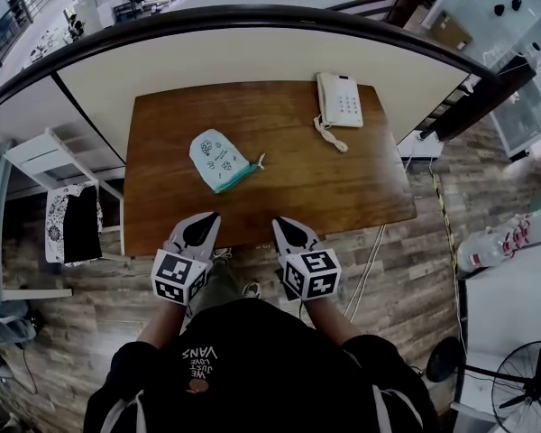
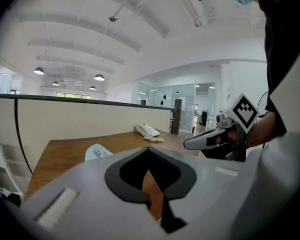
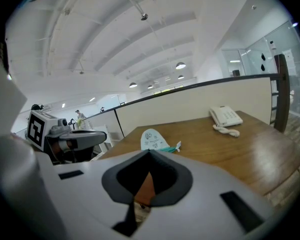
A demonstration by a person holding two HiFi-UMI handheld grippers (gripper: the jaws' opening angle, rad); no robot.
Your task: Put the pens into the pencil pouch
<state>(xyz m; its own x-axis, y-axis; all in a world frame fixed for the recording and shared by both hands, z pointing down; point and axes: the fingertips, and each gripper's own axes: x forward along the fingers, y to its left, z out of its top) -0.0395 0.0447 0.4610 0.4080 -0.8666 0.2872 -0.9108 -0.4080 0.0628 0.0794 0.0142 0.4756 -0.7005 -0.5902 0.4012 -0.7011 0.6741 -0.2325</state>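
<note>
**Head view.** A brown wooden table [image 1: 279, 183] stands against a pale curved partition [image 1: 252, 52]. The pencil pouch [image 1: 219, 159], white with small printed figures and a teal edge, lies flat on the table left of centre. It is well apart from both grippers. A white telephone [image 1: 339, 99] sits near the far right corner, its coiled cord trailing toward the middle. The left gripper [image 1: 203, 226] and the right gripper [image 1: 290, 230] are held side by side at the near edge of the table and point toward it. The two do not touch, and each carries a cube with square markers. Below them is the person's black top [image 1: 252, 368]. A white chair [image 1: 50, 165] stands to the left of the table and a fan [image 1: 523, 386] at the lower right.

**Left gripper view.** The jaws are pressed together at the tips with nothing between them; only table wood shows through the gap behind the tips. The pouch lies beyond them, slightly left, and the telephone farther back. The right gripper is at the right edge.

**Right gripper view.** These jaws are likewise closed and empty. The pouch lies ahead on the table, its teal end to the right. The telephone is farther to the right, and the left gripper is at the left edge.
</note>
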